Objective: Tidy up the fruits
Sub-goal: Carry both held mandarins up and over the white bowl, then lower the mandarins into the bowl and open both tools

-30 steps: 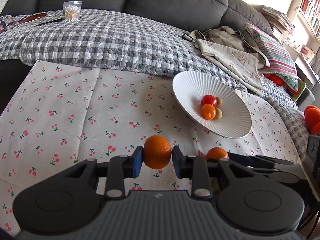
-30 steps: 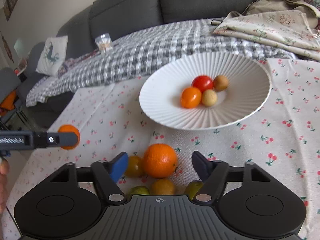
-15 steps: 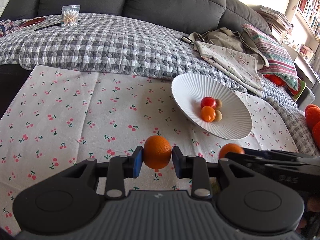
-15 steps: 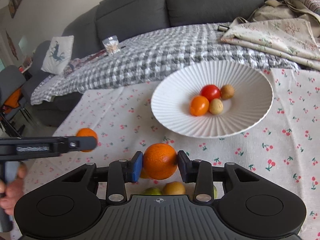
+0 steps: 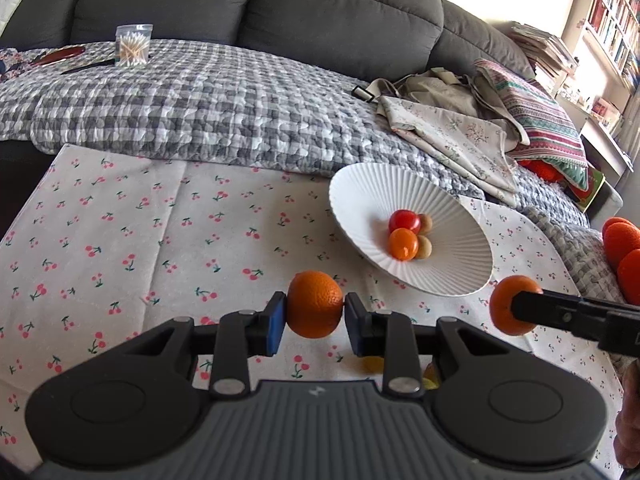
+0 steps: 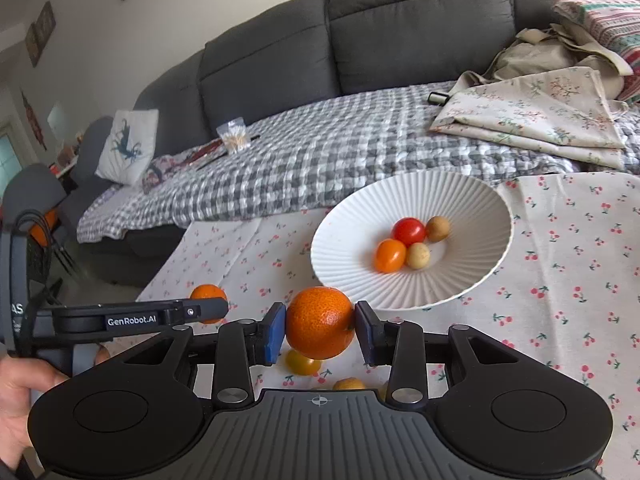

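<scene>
My left gripper point(image 5: 314, 319) is shut on a small orange point(image 5: 315, 305) and holds it above the cherry-print cloth, left of the white ribbed bowl point(image 5: 360, 184). My right gripper point(image 6: 320, 328) is shut on a larger orange point(image 6: 320, 322) and holds it above the cloth, in front of the bowl point(image 6: 472, 196). The bowl holds a red tomato point(image 6: 408, 231), an orange tomato point(image 6: 389, 255) and two small tan fruits point(image 6: 418, 255). Each view shows the other gripper's orange point(image 5: 505, 310) point(image 6: 202, 293) from the side.
Small yellow and orange fruits point(image 6: 302, 362) lie on the cloth under my right gripper. A grey checked quilt point(image 5: 200, 112) covers the sofa behind the table. A jar of cotton swabs point(image 5: 133, 45) stands at the far left. Folded fabrics point(image 6: 532, 116) lie at the right.
My right gripper closed on the larger orange and lifted it off the cloth. My left gripper kept its small orange and rose a little; both grippers moved back from the bowl.
</scene>
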{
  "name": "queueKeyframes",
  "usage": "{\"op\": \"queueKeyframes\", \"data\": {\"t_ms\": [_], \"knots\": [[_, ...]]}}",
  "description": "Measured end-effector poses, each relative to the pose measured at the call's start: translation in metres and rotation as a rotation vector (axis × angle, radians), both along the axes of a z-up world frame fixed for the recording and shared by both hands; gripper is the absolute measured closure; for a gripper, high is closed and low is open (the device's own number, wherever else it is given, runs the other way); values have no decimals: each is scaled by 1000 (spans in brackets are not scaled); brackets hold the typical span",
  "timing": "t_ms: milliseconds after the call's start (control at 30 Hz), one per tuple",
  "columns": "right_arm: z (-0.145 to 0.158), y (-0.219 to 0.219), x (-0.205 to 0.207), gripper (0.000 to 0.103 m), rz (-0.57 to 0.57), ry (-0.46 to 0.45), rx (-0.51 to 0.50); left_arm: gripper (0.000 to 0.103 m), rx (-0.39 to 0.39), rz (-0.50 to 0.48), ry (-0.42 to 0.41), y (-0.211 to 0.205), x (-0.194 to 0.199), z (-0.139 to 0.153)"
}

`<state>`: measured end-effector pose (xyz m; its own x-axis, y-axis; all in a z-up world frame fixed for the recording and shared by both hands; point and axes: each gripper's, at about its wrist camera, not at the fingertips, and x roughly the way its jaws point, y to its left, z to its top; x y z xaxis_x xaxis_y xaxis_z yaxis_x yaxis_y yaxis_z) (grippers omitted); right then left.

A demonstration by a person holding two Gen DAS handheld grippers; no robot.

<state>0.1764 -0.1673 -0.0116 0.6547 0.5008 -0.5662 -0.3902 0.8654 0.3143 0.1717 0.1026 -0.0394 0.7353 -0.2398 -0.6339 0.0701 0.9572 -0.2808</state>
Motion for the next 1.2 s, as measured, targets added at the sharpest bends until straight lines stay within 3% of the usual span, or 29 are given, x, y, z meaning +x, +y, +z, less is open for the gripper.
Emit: {"op": "queueKeyframes", "data": {"t_ms": [433,767,1200], "knots": [[7,-32,11,67,-91,-19,40,73,52,-70,-60,-37,18,5],[-6,-50,35,67,-175,-9,54,73,102,-143,-123,-78,39,10],[-26,-33,51,67,-179,-33,-49,73,187,-187,-99,-103,60,-14]]}}
